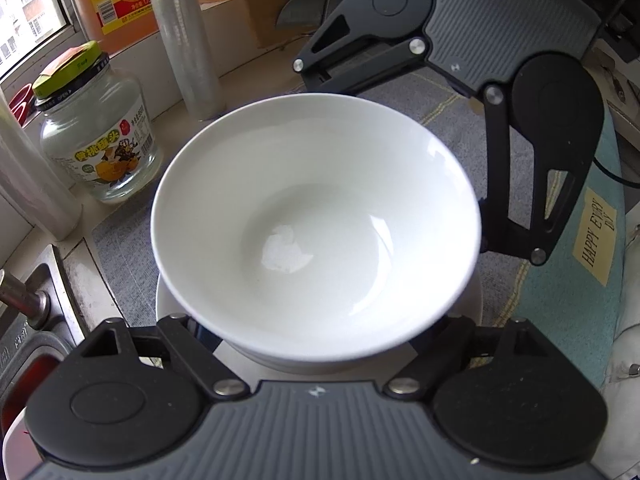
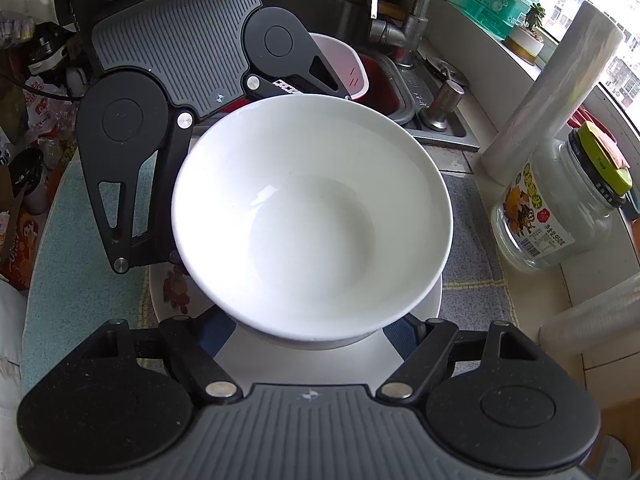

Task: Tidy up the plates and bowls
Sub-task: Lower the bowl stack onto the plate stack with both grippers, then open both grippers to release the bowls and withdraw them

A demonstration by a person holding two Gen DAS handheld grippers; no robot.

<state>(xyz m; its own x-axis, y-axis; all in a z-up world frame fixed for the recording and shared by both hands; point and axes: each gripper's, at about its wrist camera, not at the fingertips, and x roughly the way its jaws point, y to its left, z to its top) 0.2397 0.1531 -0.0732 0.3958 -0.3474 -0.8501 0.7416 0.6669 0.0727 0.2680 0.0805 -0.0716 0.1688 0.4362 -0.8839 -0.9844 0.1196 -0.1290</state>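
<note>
Beside bowl (image 1: 316, 224), perhaps peach-labelled jar (image 1: 96, 140)

1. The white bowl (image 1: 316, 220) fills the middle, both grippers close at its sides.
2. Window side: a glass jar (image 1: 98, 140) and film roll (image 1: 184, 36) crowd the counter.
3. The grey mat (image 2: 472, 264) beside the jar lies bare (a narrow strip).
4. The sink (image 2: 400, 92) and faucet (image 2: 416, 16) block the far end.

Glossy white ceramic bowl (image 1: 316, 224), clear glass jar (image 1: 98, 140), woven grey cloth mat (image 2: 476, 280), brushed metal tap (image 2: 416, 20).
</note>
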